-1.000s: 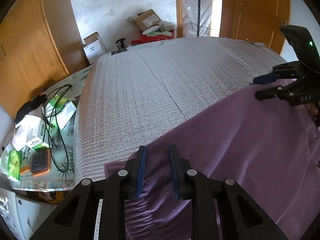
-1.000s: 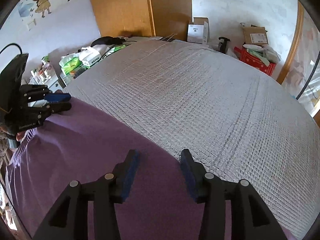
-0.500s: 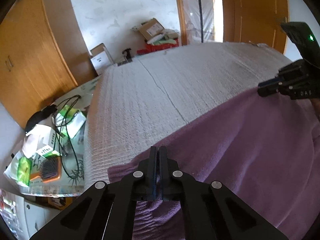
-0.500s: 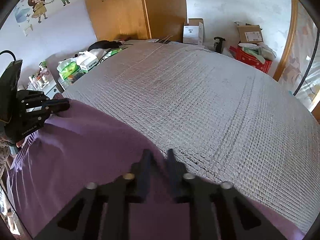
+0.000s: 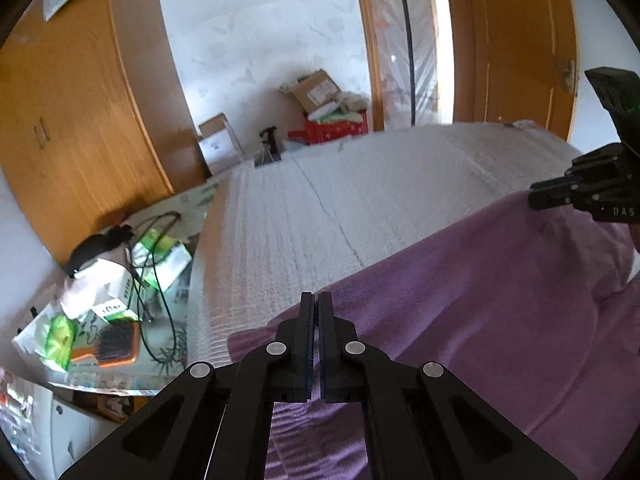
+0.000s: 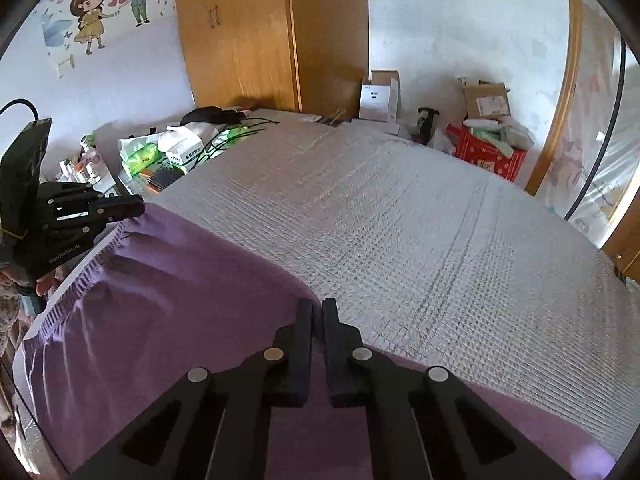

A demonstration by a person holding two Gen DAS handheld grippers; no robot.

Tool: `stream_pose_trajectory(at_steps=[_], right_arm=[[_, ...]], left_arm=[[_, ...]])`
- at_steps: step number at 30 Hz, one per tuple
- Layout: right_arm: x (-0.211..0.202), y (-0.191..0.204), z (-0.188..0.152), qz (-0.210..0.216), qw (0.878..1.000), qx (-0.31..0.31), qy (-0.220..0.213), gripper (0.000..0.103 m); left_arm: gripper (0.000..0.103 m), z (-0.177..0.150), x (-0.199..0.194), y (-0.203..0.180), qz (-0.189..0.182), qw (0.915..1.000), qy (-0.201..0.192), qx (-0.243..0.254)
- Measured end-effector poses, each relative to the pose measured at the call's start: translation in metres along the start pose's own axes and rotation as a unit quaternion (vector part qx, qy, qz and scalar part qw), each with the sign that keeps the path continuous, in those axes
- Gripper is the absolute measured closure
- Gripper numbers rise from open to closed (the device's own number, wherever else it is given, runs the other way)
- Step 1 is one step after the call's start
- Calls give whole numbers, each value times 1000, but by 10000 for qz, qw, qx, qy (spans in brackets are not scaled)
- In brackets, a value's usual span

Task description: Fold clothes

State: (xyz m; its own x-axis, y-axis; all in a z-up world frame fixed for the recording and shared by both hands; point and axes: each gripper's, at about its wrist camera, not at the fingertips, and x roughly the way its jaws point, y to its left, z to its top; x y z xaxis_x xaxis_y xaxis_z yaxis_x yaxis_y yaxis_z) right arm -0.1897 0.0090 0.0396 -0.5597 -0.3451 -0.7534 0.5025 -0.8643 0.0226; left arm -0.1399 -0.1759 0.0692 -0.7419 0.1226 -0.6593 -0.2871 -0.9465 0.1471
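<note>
Purple garment point(image 6: 168, 320) spread at near edge of grey bed point(image 6: 400, 216). Left gripper point(image 5: 316, 304) and right gripper point(image 6: 316, 308) have just clamped its far hem, lifting. Judged next: carry hem evenly over garment for first fold.

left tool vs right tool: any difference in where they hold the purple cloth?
The left tool pinches the purple cloth at its gathered, ribbed corner, with cluttered shelving just beyond; the right tool pinches a smooth stretch of edge, with only the grey bedspread beyond it. The left shows almost no gap between its fingers; the right shows a thin one. Shared: both are shut on the same far edge.
</note>
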Motion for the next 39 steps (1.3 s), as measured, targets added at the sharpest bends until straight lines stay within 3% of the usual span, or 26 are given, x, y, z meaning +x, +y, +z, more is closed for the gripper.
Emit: stream_pose_trajectory(at_steps=[17,39], right_arm=[[-95,58,-26,-255,9964,-409,-704,98],[-156,126,-99,-292,9928,-722,-905,98]], left_arm=[[102,-19,-91,-14,201,9976,-653,-119],[103,-89,-183,-37,354,9928,-1096,-322]])
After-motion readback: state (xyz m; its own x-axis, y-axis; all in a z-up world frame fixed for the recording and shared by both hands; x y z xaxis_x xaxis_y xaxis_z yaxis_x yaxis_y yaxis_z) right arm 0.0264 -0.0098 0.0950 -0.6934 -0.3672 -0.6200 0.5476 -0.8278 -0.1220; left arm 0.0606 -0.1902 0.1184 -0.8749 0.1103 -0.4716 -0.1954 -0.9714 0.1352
